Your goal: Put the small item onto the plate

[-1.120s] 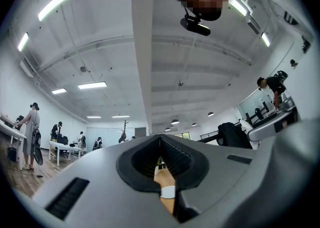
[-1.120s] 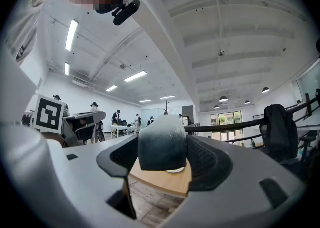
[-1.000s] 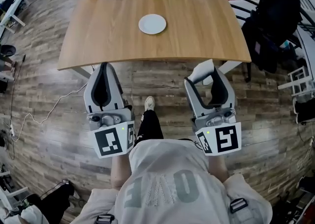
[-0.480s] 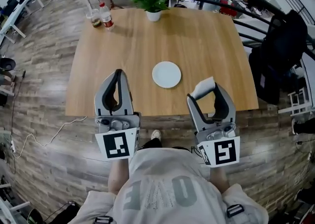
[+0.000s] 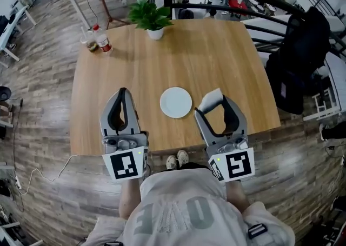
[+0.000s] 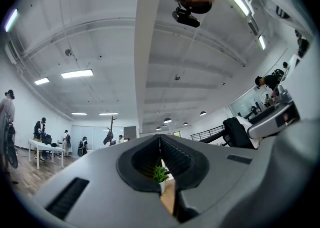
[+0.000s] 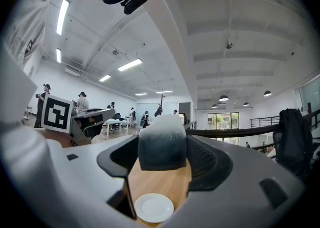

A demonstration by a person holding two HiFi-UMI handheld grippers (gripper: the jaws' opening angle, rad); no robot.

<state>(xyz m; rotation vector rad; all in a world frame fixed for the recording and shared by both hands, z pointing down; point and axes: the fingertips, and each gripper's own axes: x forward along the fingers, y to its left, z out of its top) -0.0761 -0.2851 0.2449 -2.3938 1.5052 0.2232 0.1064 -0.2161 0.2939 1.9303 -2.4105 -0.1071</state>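
Your left gripper point(image 5: 123, 96) holds nothing, jaws pressed together, over the near edge of the table point(image 5: 227, 45), with the plate point(image 5: 175, 102) just to its right. Your right gripper point(image 5: 214, 100) is clamped on the small item point(image 5: 210, 97), a pale block, and the plate lies close to its left. You look to be mid-carry: next, swing the right gripper left over the plate, lower it, and part the jaws once the block rests there.

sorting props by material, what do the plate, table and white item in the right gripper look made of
Plate: smooth plain white, likely ceramic, possibly melamine. Table: light wood or veneer, grain lines show, matte finish. Item: matte white, rounded soft-looking edges, perhaps foam or sponge; unclear.
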